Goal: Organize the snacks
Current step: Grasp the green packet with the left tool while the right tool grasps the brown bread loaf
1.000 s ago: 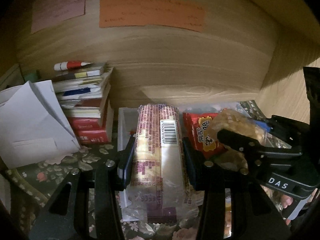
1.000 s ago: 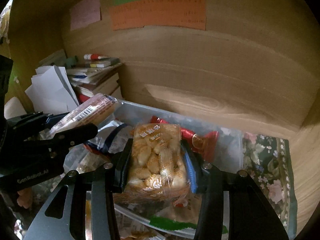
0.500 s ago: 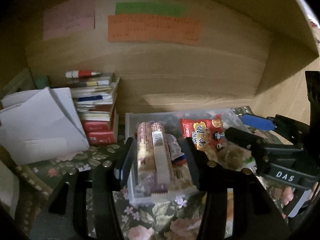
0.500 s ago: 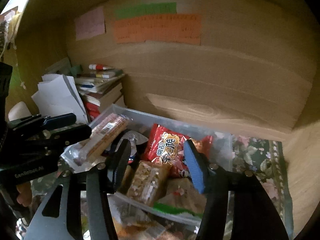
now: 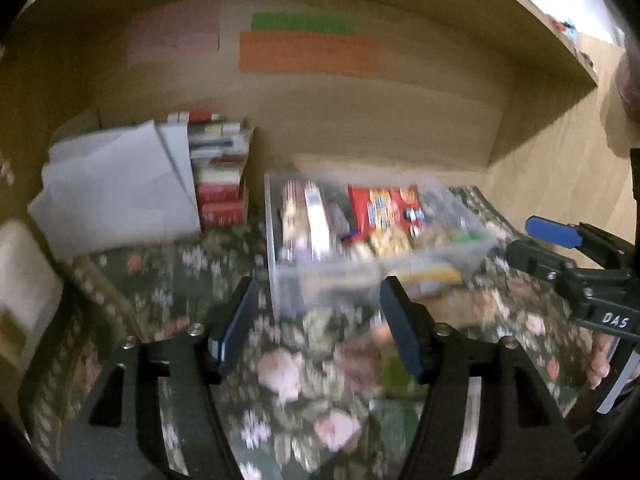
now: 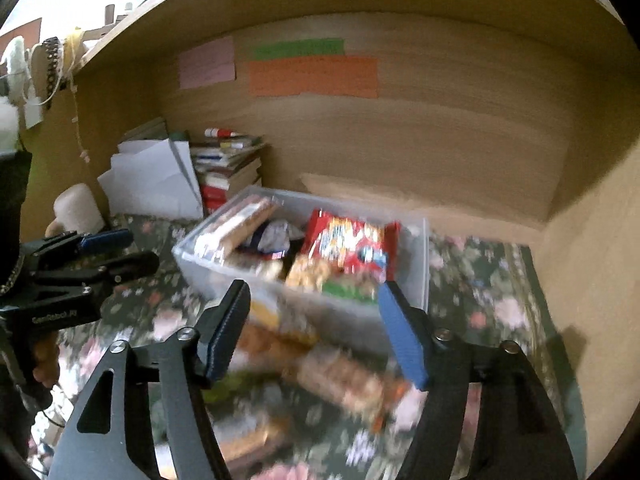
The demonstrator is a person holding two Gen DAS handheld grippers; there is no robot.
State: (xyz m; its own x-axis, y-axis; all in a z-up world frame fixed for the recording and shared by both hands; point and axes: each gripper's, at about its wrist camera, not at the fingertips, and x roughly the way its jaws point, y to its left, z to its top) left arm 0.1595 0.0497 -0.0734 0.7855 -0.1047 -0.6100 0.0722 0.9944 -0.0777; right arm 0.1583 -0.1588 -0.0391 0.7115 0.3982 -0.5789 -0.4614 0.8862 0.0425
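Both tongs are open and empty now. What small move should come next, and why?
Probably lower the right tongs onto the loose snack packets lying on the floral cloth just in front of the clear bin. They lie outside it, while the red bag and others sit inside. The left tongs are empty too.

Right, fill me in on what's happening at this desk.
A person is sorting snacks into a clear plastic bin on the floral cloth. Both the left claw and the right claw are open and empty, in front of the bin. A long cracker pack and a red snack bag lie inside; more packets wait on the cloth, blurred.
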